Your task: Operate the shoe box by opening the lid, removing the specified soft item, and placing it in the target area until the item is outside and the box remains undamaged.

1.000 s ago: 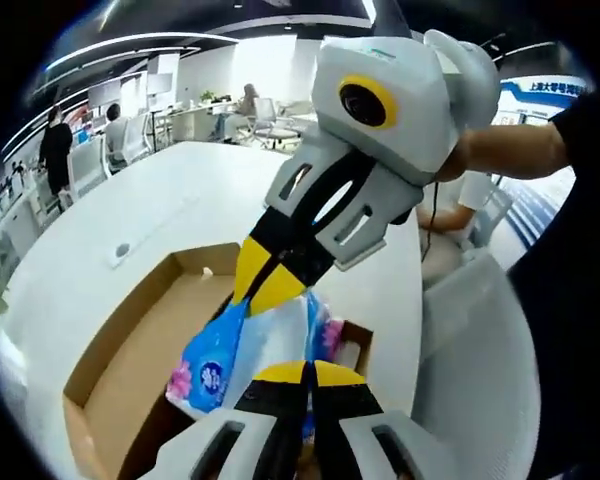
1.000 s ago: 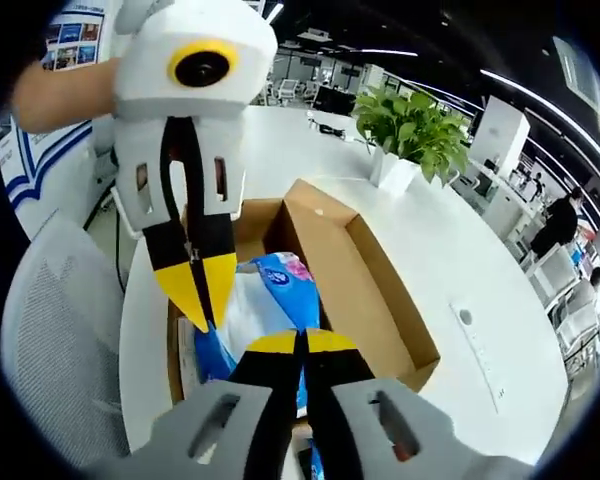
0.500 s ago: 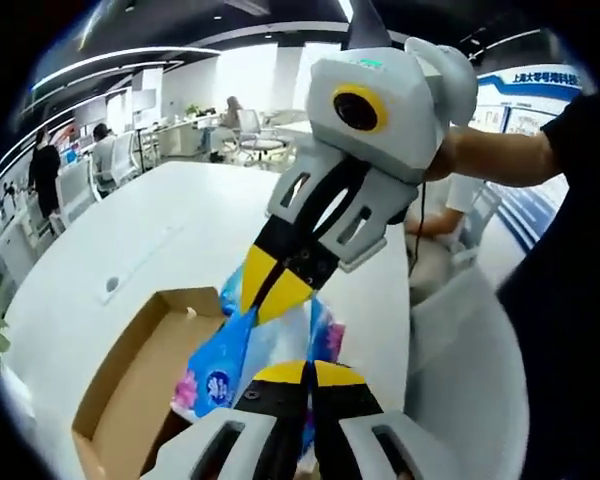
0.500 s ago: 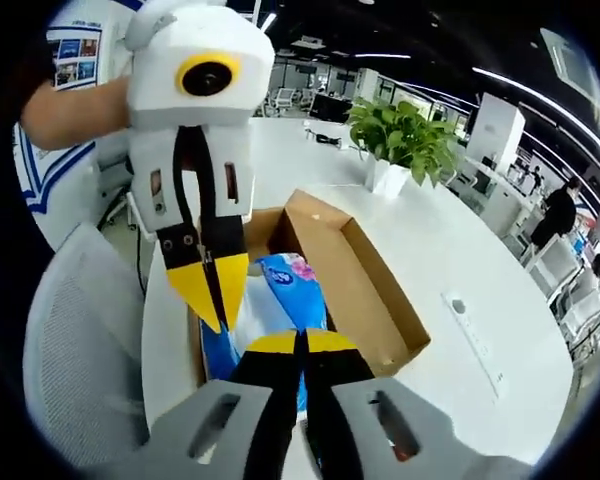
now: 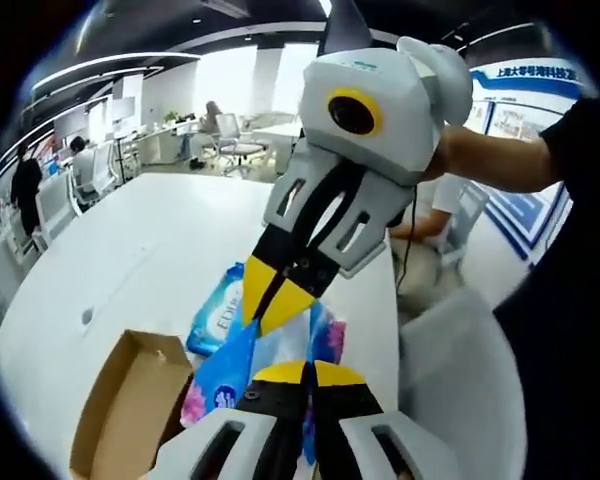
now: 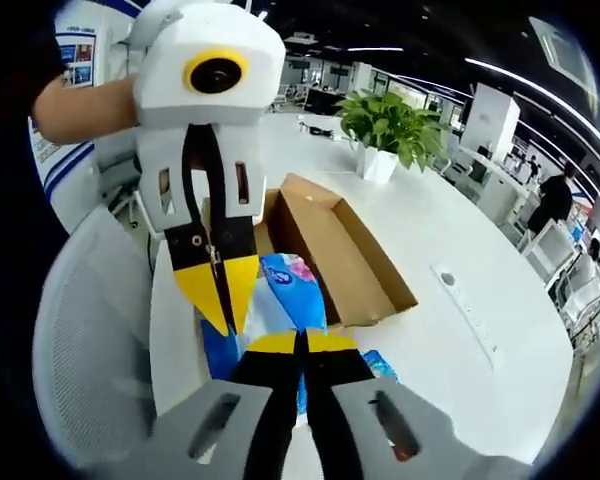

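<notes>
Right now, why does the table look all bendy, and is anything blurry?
Left gripper view: the fisheye lens curves the white table; the far office looks washed out by bright light. Right gripper view: the table edge bows too, the plant stays sharp, and the chair near the edge looks stretched and soft.

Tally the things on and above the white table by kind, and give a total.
Blue-and-white soft tissue packs: 2, one held up by both grippers, one lying on the table
Brown cardboard shoe box: 1
Green potted plant: 1
Total: 4
</notes>
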